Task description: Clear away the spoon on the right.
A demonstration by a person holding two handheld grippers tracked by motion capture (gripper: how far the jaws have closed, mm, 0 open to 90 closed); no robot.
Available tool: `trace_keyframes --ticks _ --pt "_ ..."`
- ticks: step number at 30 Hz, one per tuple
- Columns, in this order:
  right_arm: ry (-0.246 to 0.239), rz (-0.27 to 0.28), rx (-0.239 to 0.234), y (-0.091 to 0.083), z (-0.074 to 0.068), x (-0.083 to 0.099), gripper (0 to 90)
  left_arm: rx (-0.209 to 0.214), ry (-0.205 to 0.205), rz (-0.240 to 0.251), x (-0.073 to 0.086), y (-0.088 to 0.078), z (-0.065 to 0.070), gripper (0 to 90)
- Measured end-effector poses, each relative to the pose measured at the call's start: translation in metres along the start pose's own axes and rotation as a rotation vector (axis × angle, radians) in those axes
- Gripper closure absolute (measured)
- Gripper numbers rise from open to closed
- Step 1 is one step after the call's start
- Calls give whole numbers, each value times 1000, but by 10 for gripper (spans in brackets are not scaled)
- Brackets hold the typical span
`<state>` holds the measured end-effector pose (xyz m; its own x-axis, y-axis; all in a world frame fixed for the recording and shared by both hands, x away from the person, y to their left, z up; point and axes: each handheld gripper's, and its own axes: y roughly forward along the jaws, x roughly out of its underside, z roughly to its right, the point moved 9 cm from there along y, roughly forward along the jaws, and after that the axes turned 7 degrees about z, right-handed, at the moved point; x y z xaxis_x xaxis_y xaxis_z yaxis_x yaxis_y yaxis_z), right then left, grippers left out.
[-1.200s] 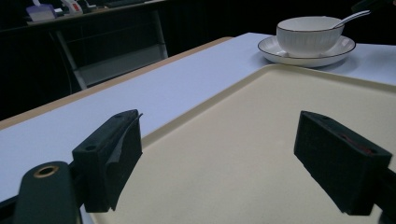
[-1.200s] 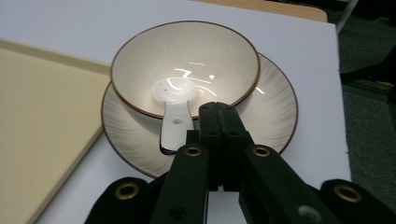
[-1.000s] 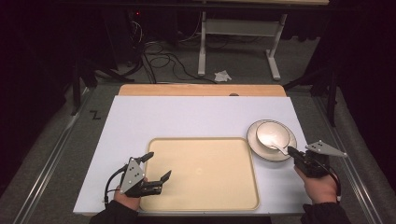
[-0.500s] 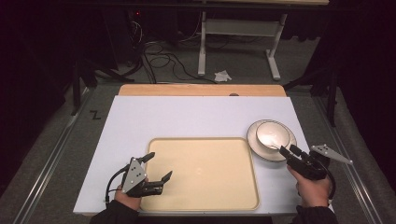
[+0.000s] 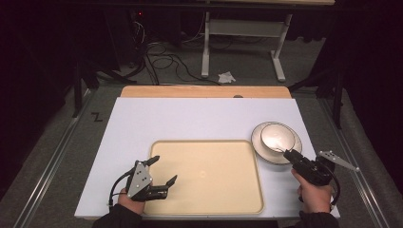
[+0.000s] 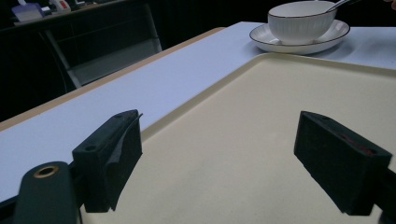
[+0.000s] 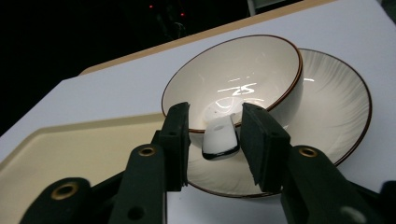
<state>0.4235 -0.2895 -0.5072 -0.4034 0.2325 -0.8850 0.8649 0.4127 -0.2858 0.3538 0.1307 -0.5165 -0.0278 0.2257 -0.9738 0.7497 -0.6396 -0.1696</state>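
The right gripper [image 7: 215, 140], held in the person's right hand [image 5: 313, 194] at the near right edge of the table, points at a white ceramic spoon handle [image 7: 220, 136] that sticks out over the rim of a white ceramic bowl with a thin dark rim line [image 7: 233, 79]. Its two black jaws stand partly open on either side of the handle's end; they have just been closing, with the handle between them, and a narrow gap shows between each pad and the handle, so nothing is clamped. The bowl sits in the middle of a white ribbed ceramic saucer with the same dark edge [image 7: 336, 112], and the saucer rests on the pale lavender table sheet [image 5: 190, 118], just beside the far right corner of a cream rectangular plastic tray [image 5: 209, 175]. In the high view the right gripper's tips lie over the near edge of the saucer. The left gripper [image 5: 161, 173], in the person's left hand [image 5: 130, 202], hovers over the near left corner of the tray, well apart from the bowl; in the left gripper view its jaws stand wide apart with only bare tray surface between them, and the bowl and saucer show at the far end of the tray. A light wooden strip [image 5: 204, 91] runs along the far edge of the sheet.
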Motion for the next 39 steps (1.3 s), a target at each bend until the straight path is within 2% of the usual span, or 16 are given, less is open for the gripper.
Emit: trace_keyframes --ticks 2,5,9,13,17,23,29,33,35,39 --pt "13 -3 -6 -1 0 1 693 -2 14 1 -1 -3 1 158" --pt "29 -10 -14 -3 0 4 733 -16 -1 5 -1 -4 -1 158" --pt "35 -14 -14 -3 1 4 760 -15 -5 -3 1 -2 -2 158" --pt "26 -18 -16 -5 -1 4 812 -9 13 -6 1 -2 1 158" --pt "-5 -27 -21 -4 -4 4 867 -19 19 -8 1 -5 1 158" --pt "-36 -34 -31 -2 -6 5 871 -30 19 -10 1 -7 -2 158" --pt "-87 -10 -32 -4 -9 2 873 -30 12 -8 2 -7 -2 158" --pt "-102 13 -33 -7 -11 0 874 -40 -13 -12 5 -8 -6 158" --pt "-104 15 -34 -8 -12 -1 874 -42 -13 -13 5 -9 -6 158" --pt "-137 38 -31 -10 -15 -7 874 -47 -10 -1 3 -13 -5 158"
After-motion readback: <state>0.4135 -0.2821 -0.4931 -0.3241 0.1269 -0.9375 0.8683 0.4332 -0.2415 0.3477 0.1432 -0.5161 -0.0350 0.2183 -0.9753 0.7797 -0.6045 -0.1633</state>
